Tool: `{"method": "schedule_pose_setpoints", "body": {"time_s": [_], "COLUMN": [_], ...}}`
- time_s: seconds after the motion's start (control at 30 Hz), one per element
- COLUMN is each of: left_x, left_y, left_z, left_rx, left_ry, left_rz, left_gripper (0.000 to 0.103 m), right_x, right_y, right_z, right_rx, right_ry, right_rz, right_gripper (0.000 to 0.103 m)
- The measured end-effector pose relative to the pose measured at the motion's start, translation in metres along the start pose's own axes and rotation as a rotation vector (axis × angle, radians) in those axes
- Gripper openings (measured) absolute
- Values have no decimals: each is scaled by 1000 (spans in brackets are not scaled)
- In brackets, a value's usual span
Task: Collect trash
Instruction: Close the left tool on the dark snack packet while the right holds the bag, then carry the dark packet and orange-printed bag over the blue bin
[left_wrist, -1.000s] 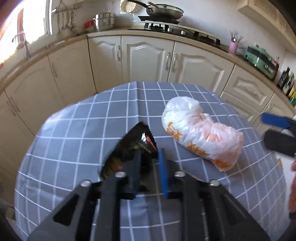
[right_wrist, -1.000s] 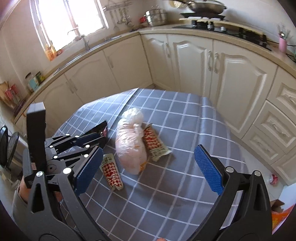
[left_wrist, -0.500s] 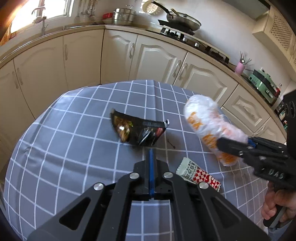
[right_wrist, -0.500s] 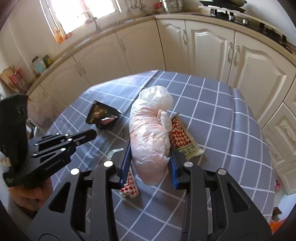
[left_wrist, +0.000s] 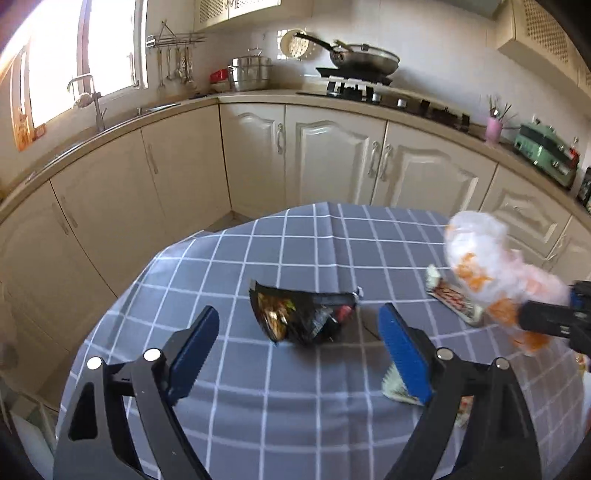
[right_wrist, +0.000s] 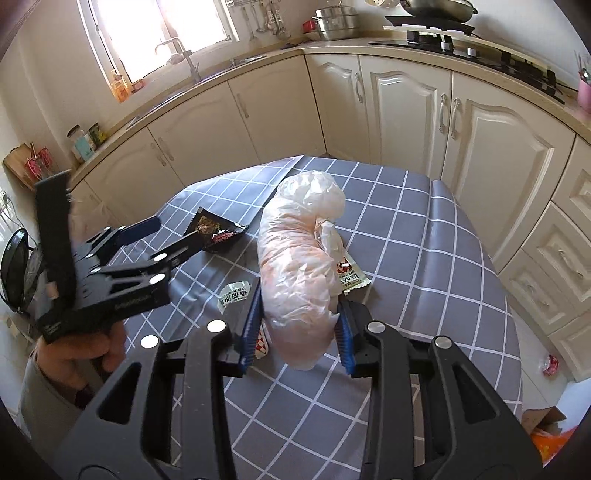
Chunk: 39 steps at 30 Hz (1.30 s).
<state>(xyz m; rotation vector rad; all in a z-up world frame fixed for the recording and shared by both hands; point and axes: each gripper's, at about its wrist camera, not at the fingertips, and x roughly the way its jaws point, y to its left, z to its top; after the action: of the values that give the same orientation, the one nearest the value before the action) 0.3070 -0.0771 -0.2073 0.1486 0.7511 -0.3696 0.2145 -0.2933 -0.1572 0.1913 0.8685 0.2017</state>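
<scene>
A black snack wrapper lies on the grey checked tablecloth. My left gripper hovers just short of it; its jaws are opening wide and hold nothing. My right gripper is shut on the near end of a stuffed white and orange plastic bag. One red and white checked wrapper lies half under the bag. Another wrapper lies on the cloth to the left of the right gripper's fingers.
Cream cabinets and a counter with a sink and a stove curve round the table's far side. The cloth drops off at the far edge and at the right. A small piece of litter lies on the floor at the right. A hand holds the left gripper.
The black wrapper, a second ago at the left jaws, now lies free on the cloth, and those jaws have swung wide. The right gripper has shut on the plastic bag.
</scene>
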Motion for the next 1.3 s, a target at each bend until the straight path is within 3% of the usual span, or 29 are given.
{"method": "schedule_pose_setpoints", "body": {"time_s": [0.03,0.13,0.17,0.2,0.23,0.3,0.37,0.53,0.73,0.8,0.87,0.9,0.97,1.1,1.13,1.17,1.3], "left_x": [5,25,31,34,34,34,30,18,14,12,11,6,7,27,32,37,32], "left_y": [-1,-6,-7,-6,-6,-4,-3,3,-7,-11,-12,-12,-13,-9,-7,-4,-2], "left_z": [2,2,1,2,2,2,1,3,-5,-5,-6,-8,-8,-7,-7,-7,-5], "left_rx": [13,70,82,82,78,63,54,-4,15,24,37,45,50,28,20,10,5], "left_ry": [8,57,69,78,86,81,72,53,53,49,45,2,4,96,123,144,118], "left_rz": [5,9,17,-5,-28,-34,-40,-86,-77,-63,-27,-4,4,3,-3,-3,-20], "left_gripper": [85,64,63,56,46,40,25,0,1,11,78,82,83,79,54,46,32], "right_x": [0,-1,-2,-2,-2,-3,-4,-13,-24,-27,-29,-29,-30,-29,-29,-29,-30], "right_y": [0,0,0,0,0,-1,-1,-1,-5,-7,-7,-9,-10,-11,-12,-12,-13], "right_z": [0,2,2,2,2,2,2,0,-4,-6,-6,-6,-5,-5,-5,-4,-4], "right_rx": [0,2,2,3,3,3,4,9,17,21,24,26,29,35,34,33,34], "right_ry": [-2,-6,-7,-8,-8,-8,-10,-25,-40,-41,-43,-43,-44,-44,-43,-43,-44], "right_rz": [1,2,1,2,3,4,7,12,8,6,1,1,0,-1,0,1,0], "right_gripper": [35,35,35,35,35,35,35,35,35,35,35,35,35,35,35,35,35]}}
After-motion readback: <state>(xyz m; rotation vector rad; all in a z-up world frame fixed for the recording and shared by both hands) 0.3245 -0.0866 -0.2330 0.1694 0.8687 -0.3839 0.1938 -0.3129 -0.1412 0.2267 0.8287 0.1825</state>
